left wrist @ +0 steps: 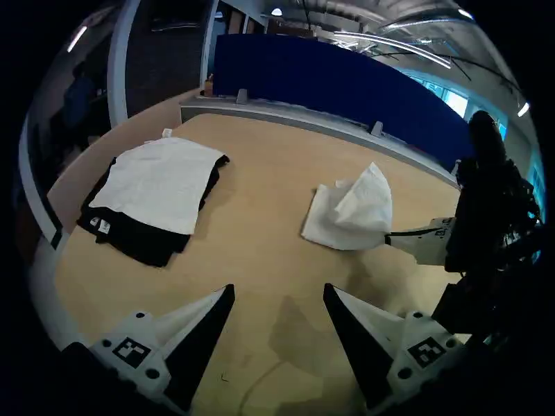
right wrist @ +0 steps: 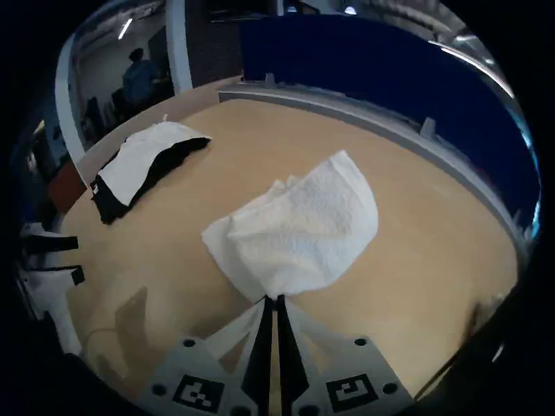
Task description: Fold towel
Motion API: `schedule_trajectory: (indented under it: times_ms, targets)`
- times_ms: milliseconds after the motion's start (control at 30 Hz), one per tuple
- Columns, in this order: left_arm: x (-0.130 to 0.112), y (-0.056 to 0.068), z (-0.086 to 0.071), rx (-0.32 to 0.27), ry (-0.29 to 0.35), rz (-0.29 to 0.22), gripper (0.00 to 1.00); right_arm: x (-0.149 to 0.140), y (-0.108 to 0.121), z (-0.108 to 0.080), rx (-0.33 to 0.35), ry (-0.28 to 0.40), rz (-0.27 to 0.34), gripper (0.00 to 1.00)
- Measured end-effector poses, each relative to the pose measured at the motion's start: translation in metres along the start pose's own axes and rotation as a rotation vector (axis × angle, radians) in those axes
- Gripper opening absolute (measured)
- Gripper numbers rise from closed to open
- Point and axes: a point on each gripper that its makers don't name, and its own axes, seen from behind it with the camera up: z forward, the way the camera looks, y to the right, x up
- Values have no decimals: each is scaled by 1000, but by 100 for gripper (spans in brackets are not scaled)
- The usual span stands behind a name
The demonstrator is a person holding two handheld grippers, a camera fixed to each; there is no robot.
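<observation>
Currently the towel (right wrist: 305,222) is pinched mid-fold by the right gripper (right wrist: 270,299), the left gripper (left wrist: 277,295) held open, empty; corner alignment seems needed next.

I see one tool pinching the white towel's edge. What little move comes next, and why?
Probably the right tool should carry its pinched edge forward over the white towel and lay it down. It is shut on the towel's near edge, the cloth is raised and only partly doubled over, and the left tool hangs open and empty above the wooden table.
</observation>
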Motion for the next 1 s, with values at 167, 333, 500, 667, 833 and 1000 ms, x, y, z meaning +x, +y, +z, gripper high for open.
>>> schedule_trajectory:
  times_ms: [167,333,500,667,833,1000]
  targets:
    - [3,1,-2,-4,8,-1,95,22,11,-12,-5,17,-85,4]
    - [8,1,-5,-7,20,3,95,41,23,-27,-14,29,-156,4]
    - [15,2,-9,-14,33,5,95,54,36,-48,-25,29,-242,4]
    - [22,6,-10,-25,45,12,95,64,50,-68,-39,29,-305,4]
    - [30,13,-11,-44,55,28,95,68,64,-91,-48,27,-361,4]
    - [37,20,-11,-63,64,47,95,71,87,-113,-102,21,-436,4]
